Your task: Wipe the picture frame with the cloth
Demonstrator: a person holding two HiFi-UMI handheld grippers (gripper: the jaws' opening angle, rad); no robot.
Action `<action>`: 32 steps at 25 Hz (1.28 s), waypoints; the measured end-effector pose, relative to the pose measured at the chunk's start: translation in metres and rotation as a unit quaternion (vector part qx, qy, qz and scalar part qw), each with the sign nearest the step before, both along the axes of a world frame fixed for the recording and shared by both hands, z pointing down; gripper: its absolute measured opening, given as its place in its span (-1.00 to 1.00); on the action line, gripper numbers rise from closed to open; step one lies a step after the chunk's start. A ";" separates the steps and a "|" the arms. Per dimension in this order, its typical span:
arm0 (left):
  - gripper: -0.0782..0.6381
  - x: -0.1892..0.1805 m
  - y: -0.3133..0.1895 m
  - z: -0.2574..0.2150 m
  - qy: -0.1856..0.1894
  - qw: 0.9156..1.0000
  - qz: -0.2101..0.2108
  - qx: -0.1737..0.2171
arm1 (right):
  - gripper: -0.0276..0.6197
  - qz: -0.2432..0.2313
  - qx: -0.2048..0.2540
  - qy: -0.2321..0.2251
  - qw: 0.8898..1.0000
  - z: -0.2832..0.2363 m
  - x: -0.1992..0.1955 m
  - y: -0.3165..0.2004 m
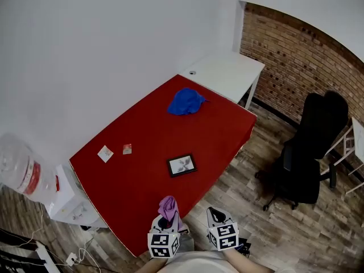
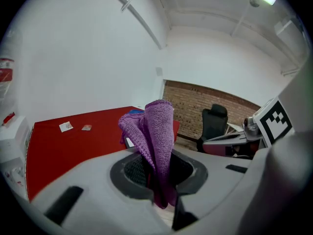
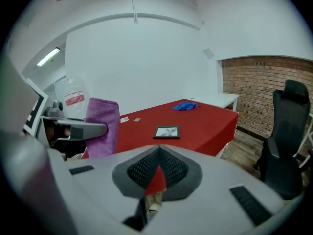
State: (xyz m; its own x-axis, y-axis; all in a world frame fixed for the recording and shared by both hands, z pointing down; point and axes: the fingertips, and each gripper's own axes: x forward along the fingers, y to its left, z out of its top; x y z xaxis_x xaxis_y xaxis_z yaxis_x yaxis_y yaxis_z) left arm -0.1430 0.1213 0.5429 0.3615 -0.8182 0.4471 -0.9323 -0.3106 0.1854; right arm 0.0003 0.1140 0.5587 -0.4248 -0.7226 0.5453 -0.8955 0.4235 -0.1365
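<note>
Left gripper (image 2: 157, 173) clamped on the purple cloth (image 2: 159, 131), most of it standing loose past the jaws. Right gripper (image 3: 157, 168) closed, empty. Picture frame (image 1: 182, 165) lies flat on the red table (image 1: 142, 181), well ahead of both grippers. Risks: nothing pins the frame, so a wipe could shove it along. The floppy cloth may fold over or pull out.

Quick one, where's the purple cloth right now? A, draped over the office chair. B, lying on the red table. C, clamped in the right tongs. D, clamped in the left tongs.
D: the left tongs are shut on the purple cloth, which sticks up between them; the right tongs hold nothing.
</note>
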 end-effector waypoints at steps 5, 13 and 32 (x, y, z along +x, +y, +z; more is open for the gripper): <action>-0.61 -0.017 -0.043 -0.006 -0.004 1.000 0.018 0.006 | -0.91 0.011 0.006 0.001 1.000 -0.007 -0.021 -0.038; -0.61 -0.015 -0.080 -0.002 -0.001 1.000 0.011 -0.007 | -0.91 0.006 0.003 0.011 1.000 -0.010 -0.016 -0.081; -0.61 -0.011 -0.141 0.010 -0.015 0.999 -0.025 -0.016 | -0.91 -0.026 0.006 0.013 1.000 -0.006 -0.001 -0.154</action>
